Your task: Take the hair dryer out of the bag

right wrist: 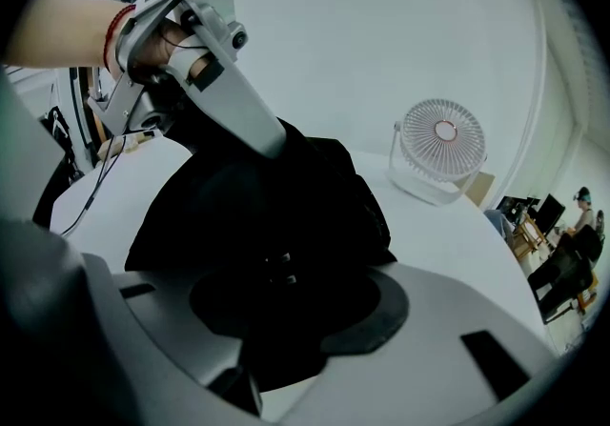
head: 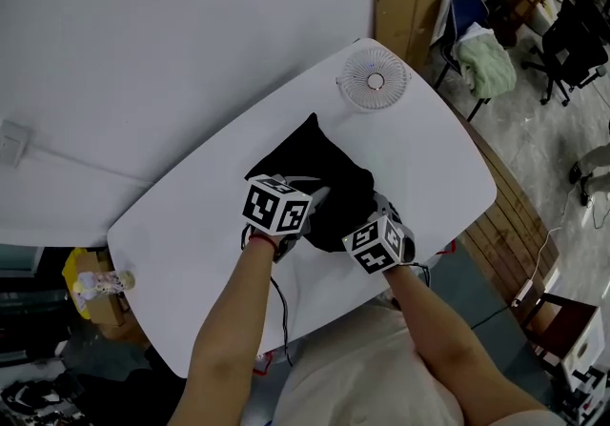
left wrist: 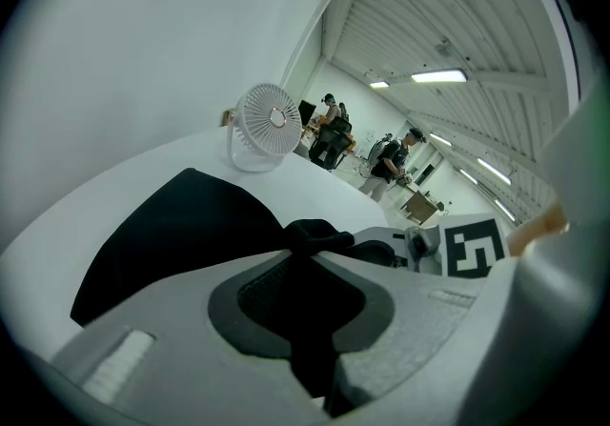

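Softly crumpled black fabric bag [head: 319, 181] on smooth, rounded white table [head: 191, 257].

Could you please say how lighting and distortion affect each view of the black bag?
Head view: evenly lit, bag a detail-less black shape. Left gripper view: fisheye bends the ceiling, dark corners. Right gripper view: bag's folds lost in shadow.

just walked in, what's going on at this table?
A person is working on a black bag that lies on the white table, with a handheld tool in each hand. The left tool is clamped shut on a fold of the bag's fabric. The right tool is in at the bag's other side, with black material filling the gap between its jaws. Whether it grips can't be told. No hair dryer shows yet. A small white fan stands untouched at the far end.
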